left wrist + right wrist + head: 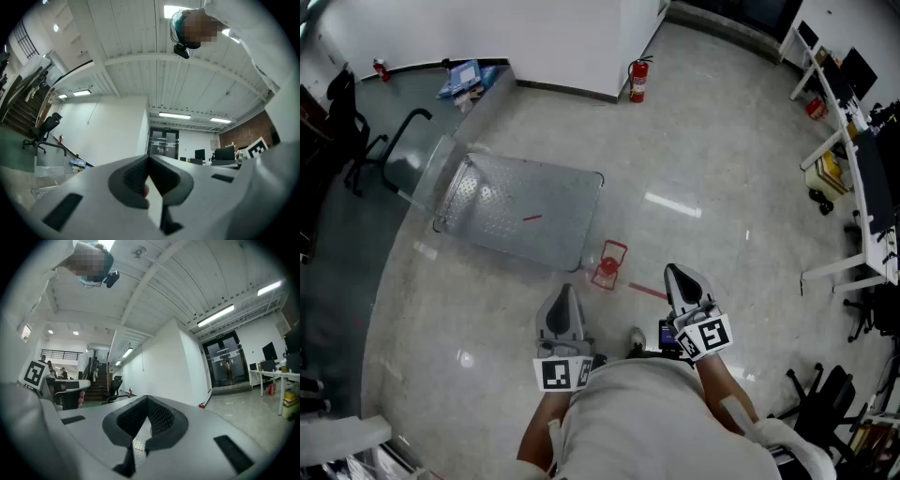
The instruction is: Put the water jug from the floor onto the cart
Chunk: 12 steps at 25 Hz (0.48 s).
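The water jug (608, 265), clear with a red cap and red handle, stands on the floor just off the near right corner of the cart (525, 220). The cart is a flat grey platform with its push handle at the left end, and nothing lies on it. My left gripper (564, 314) is held level a short way in front of the jug, its jaws shut and empty. My right gripper (684, 284) is to the right of the jug, also shut with nothing in it. Both gripper views look along closed tips, left gripper (149, 159) and right gripper (148, 401).
A red fire extinguisher (638, 80) stands against the white wall corner at the back. Desks (853, 141) and chairs line the right side. An office chair (356, 131) and a glass partition are at the left. Polished floor lies between me and the cart.
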Motion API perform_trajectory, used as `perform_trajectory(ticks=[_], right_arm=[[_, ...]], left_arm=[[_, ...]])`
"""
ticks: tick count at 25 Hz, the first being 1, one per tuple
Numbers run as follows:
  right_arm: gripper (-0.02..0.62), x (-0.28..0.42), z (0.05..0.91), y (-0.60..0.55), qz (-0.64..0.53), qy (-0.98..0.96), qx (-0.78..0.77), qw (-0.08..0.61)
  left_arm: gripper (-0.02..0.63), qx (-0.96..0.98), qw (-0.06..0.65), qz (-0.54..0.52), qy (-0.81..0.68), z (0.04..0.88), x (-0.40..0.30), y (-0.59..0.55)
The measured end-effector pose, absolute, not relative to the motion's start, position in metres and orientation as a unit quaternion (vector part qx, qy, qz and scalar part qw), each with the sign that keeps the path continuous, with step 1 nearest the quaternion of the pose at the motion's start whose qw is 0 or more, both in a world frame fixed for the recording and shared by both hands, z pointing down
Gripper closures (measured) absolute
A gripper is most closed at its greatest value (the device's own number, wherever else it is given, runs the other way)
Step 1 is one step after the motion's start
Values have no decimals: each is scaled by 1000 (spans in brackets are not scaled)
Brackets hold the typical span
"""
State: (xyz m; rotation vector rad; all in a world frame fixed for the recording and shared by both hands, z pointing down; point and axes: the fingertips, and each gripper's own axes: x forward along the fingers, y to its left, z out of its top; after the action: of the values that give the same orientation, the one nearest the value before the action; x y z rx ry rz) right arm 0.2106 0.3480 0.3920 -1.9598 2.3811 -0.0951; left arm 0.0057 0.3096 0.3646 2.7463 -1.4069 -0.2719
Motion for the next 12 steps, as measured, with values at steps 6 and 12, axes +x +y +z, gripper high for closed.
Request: perform_trajectory(ticks=[6,12], right_arm=[[584,207,399,347,-34,773,-633,20],[584,205,399,345,-34,775,-631,19]], left_arm=[[607,878,29,-68,-472,374,-1,301],[607,877,33,-67,-474,376,-3,300]])
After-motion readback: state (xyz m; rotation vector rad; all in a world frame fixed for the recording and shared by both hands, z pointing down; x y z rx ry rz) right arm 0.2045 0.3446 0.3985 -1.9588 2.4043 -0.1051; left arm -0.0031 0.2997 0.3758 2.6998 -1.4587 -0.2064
